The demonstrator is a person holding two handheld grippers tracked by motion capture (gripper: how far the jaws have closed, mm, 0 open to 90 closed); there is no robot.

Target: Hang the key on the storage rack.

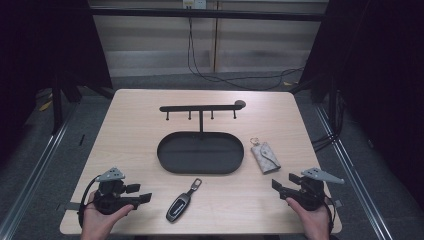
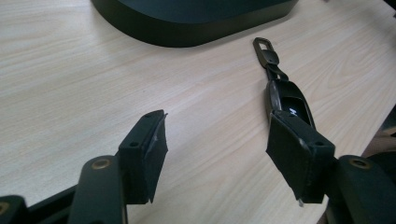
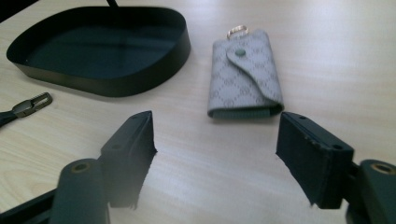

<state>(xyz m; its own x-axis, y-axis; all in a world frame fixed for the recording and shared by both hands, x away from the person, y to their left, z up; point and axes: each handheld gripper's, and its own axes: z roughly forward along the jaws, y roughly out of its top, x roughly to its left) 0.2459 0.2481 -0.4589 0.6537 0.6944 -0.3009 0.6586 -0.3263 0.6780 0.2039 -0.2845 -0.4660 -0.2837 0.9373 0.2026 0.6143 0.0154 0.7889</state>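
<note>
- The car key fob is lying flat on the table, just before the black oval tray.
- The left gripper is gaping beside it, holding nothing.
- The right gripper is standing open near the grey key pouch, touching nothing.

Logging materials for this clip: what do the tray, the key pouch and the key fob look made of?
Tray: likely metal, painted matte black, judging by its thin upright rim and dull, even sheen.
Key pouch: leather or coated canvas, grey with a printed pattern, snap flap and gold ring.
Key fob: glossy black plastic with a highlight on top, plus a dull metal clip; strap material unclear.
</note>
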